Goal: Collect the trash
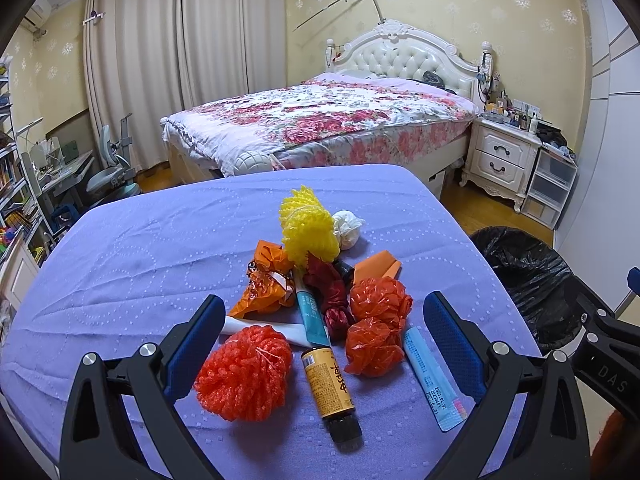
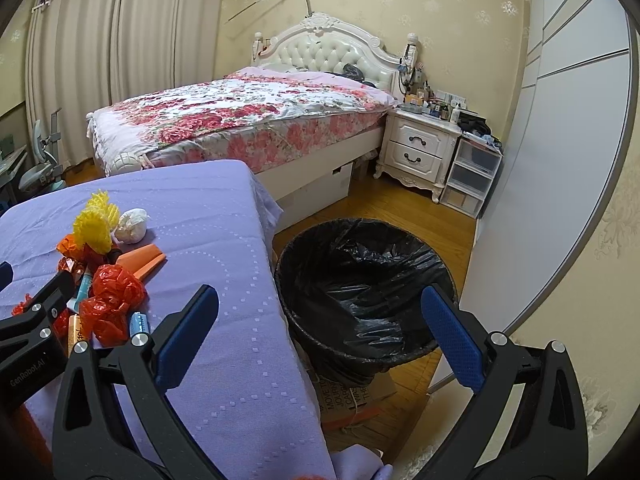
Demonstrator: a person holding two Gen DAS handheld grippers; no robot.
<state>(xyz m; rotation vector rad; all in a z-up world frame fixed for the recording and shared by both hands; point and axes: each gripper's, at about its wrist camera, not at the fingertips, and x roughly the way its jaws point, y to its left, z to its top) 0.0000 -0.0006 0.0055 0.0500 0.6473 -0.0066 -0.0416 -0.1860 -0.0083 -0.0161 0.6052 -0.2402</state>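
My left claw point(image 1: 320, 344) hangs spread wide and empty over the lilac cloth-covered table point(image 1: 132, 248). Between its blue pads lie a red foam-net ball point(image 1: 244, 372), a yellow-labelled brown bottle point(image 1: 330, 384) and two crumpled orange-red plastic bags point(image 1: 378, 320); beyond, a yellow foam net point(image 1: 308, 228) and a white wad, perhaps tissue point(image 1: 347, 229). My right claw point(image 2: 318, 340), also released, spans the table edge. Only its view shows inside the black-lined round bin point(image 2: 364, 280) beside the table; the left view catches just its rim.
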